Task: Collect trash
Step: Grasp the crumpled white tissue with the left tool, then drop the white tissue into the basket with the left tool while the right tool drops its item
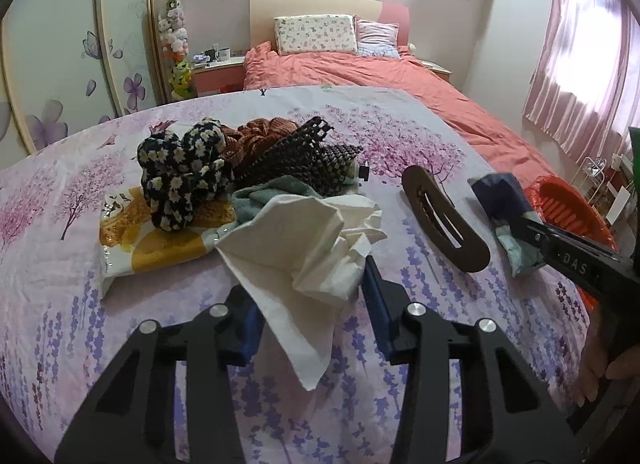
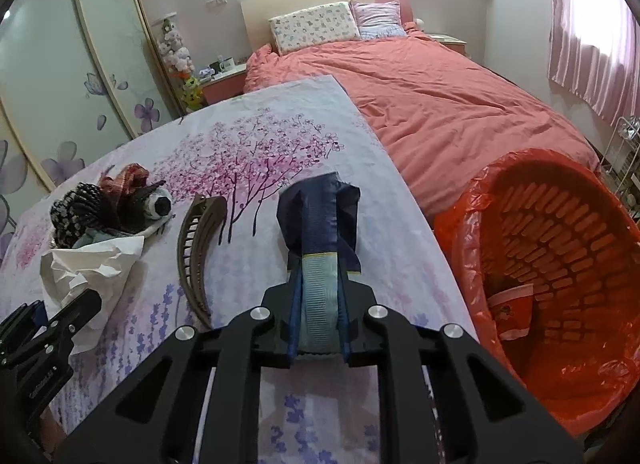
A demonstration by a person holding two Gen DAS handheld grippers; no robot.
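1. Far left on the flowery table cloth (image 1: 60, 304) sits a scrunchie pile (image 1: 188, 176); not trash, I'd guess.
2. Left gripper (image 1: 312, 304) straddles the crumpled white tissue (image 1: 304, 248); can't tell if the pads bite yet; it's feather-light, soft, tears easily, so pinch the bunched middle.
3. Brown hair clip (image 2: 196, 256) lies between; stiff plastic.
4. Right gripper (image 2: 320, 320) is clamped on a blue wrapper (image 2: 320, 224), crinkly and slippery; orange-lined trash basket (image 2: 520, 200) waits just beside the table.

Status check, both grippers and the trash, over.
Right gripper shut on blue wrapper. Left gripper astride white tissue, grip unconfirmed. Red-lined bin beside table, path clear.
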